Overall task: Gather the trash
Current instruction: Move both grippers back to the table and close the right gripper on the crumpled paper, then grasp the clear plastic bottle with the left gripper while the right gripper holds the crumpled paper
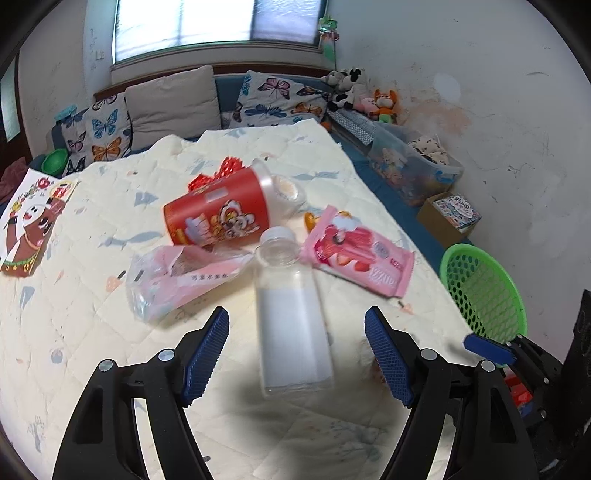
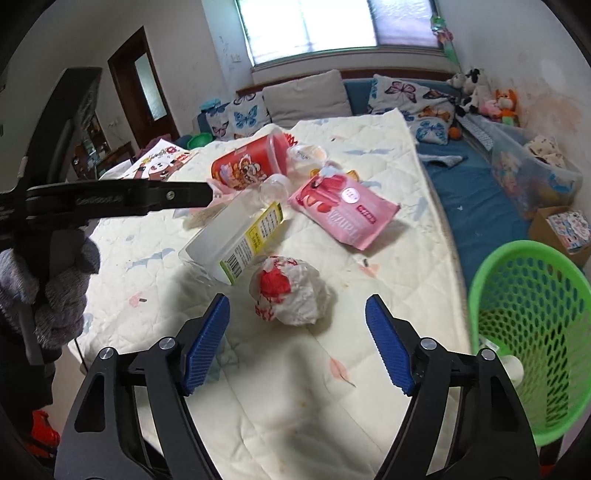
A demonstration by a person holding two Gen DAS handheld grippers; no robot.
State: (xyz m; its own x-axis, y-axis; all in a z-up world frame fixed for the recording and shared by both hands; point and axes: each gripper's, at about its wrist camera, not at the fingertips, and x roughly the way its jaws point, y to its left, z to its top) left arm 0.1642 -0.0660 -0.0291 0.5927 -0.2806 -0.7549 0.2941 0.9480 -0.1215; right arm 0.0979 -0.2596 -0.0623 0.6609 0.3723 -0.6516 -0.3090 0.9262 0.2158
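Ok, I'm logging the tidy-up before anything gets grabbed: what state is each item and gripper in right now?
Plastic bottle: lying on its side, capped.
Red canister: tipped over on the quilt.
Pink snack packet: lying flat, apart from the grippers.
Clear pink bag: crumpled, lying open-ended.
Crumpled wrapper: balled up, untouched.
Green basket: upright beside the bed.
Left gripper: open, bottle lying between its fingers, unpressed.
Right gripper: open, empty.

You are in a home's bedroom or playroom: butterfly cushions (image 1: 107, 129) line a blue daybed (image 2: 476, 192) under the window (image 1: 218, 26), with stuffed toys (image 1: 369, 96) and a quilted cover (image 1: 74, 314).
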